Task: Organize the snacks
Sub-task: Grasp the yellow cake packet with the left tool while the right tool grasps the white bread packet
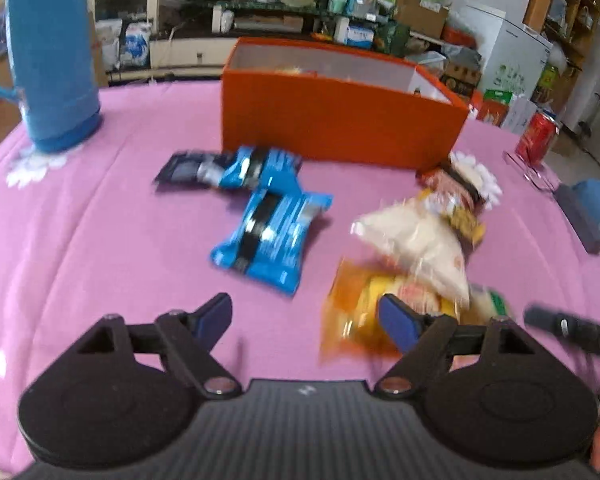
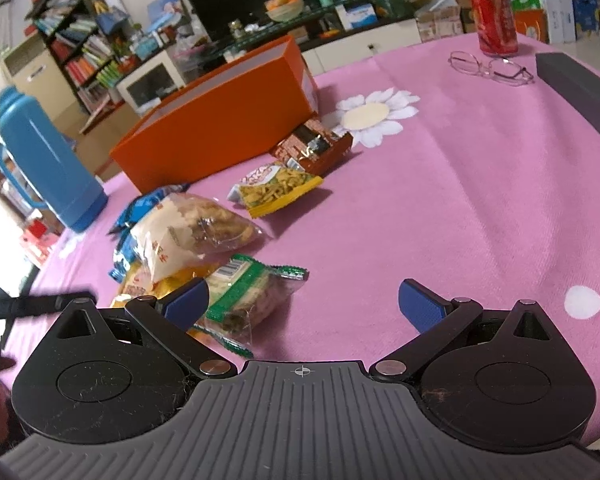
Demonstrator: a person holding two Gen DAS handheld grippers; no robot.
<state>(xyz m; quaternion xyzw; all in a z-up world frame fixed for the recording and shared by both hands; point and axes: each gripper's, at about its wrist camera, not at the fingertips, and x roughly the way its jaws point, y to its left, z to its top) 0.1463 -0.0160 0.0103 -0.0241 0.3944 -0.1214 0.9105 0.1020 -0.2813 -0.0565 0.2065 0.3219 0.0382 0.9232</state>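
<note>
Both jaws gape wide, empty. We should drop the left gripper (image 1: pixel 306 316) squarely over 1 blue packet (image 1: pixel 272 236), then box (image 1: pixel 340 120) it.

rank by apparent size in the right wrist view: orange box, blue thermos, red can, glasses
1. orange box
2. blue thermos
3. red can and glasses: look alike in extent, so unranked. Both sit farthest away, so true sizes are unsure.

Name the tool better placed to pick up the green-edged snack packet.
Right. The right tool is open, and the green-edged packet lies just ahead beside its left finger. The left tool, also open, faces the blue packets and orange packet instead.
</note>
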